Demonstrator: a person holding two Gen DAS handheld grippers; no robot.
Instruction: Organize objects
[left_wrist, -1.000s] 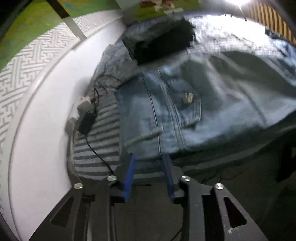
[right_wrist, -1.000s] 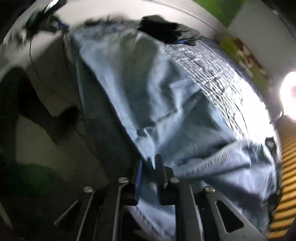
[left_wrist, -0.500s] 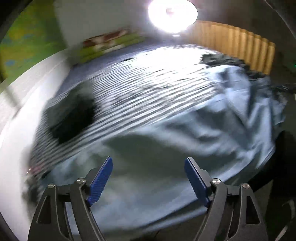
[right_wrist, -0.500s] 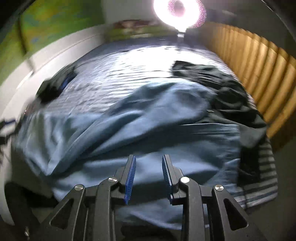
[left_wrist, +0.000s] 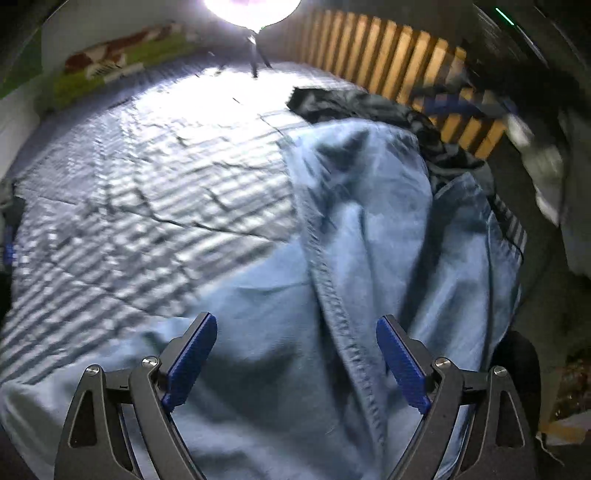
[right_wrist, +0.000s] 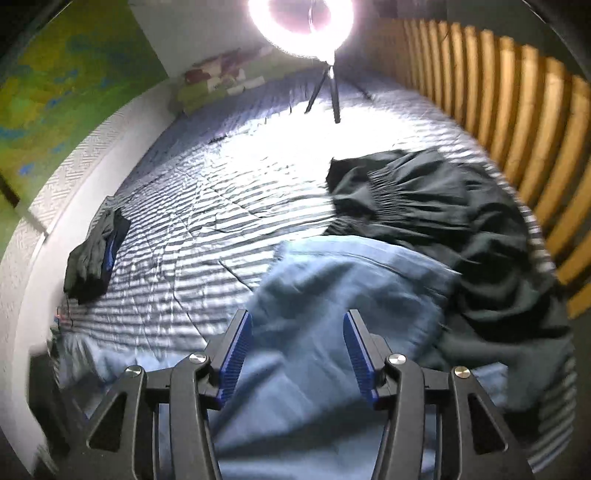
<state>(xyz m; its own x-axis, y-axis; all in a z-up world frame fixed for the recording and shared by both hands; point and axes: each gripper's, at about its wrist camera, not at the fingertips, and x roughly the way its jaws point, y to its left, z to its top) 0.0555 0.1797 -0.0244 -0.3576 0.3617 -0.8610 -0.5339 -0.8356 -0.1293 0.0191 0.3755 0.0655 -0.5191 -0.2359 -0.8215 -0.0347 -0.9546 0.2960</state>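
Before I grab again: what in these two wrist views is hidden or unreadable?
- Jeans, left wrist view: near end hidden beneath the left gripper, whose jaws are opening.
- Dark garment, right wrist view: lower part cut off behind the jeans.
- Small dark bundle, right wrist view: too small to identify.
- Right gripper, left wrist view: blurred.

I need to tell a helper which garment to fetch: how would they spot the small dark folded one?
Start at the striped bedcover and follow its edge along the white patterned wall. There lies the small dark folded garment, alone, apart from the blue denim and the large crumpled black garment. A blue strip along one side marks it.
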